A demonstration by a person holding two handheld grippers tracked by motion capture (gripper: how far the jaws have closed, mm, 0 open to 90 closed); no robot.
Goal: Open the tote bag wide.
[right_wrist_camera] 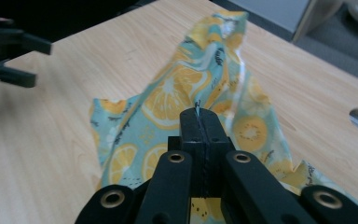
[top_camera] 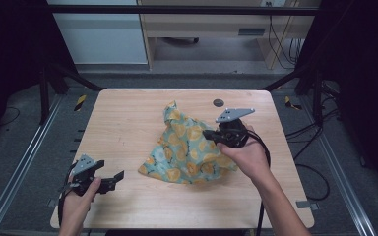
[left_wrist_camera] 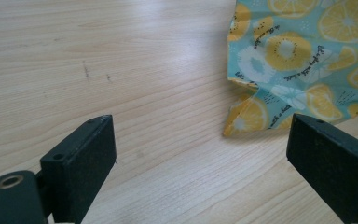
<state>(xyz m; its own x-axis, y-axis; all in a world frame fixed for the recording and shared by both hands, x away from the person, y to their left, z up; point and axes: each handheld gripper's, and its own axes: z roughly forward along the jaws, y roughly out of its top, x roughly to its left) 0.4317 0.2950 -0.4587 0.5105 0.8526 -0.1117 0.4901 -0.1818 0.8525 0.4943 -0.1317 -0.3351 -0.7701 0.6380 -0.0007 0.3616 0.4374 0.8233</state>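
In the high view, the patterned cloth (top_camera: 189,147) lies crumpled right of the table (top_camera: 128,123) centre, one peak raised toward the far side and a loose corner at its near-left. The right gripper (top_camera: 207,133) sits over the cloth's right part, jaws pressed together on a fold, pointing left. The left gripper (top_camera: 119,175) rests near the table's near-left edge, jaws apart and empty, pointing right toward that loose corner, with bare wood between them. In the left gripper view, the jaws stand wide apart and the cloth corner (left_wrist_camera: 242,122) lies ahead and to the right, just beyond the right jaw, flat on the wood; the approach judged necessary is a short advance forward and rightward. In the right gripper view, the jaws are clamped on a thin ridge of cloth (right_wrist_camera: 198,108), the fabric rising and running away from them to the far peak, and the left gripper (right_wrist_camera: 30,63) shows at upper left, well apart.
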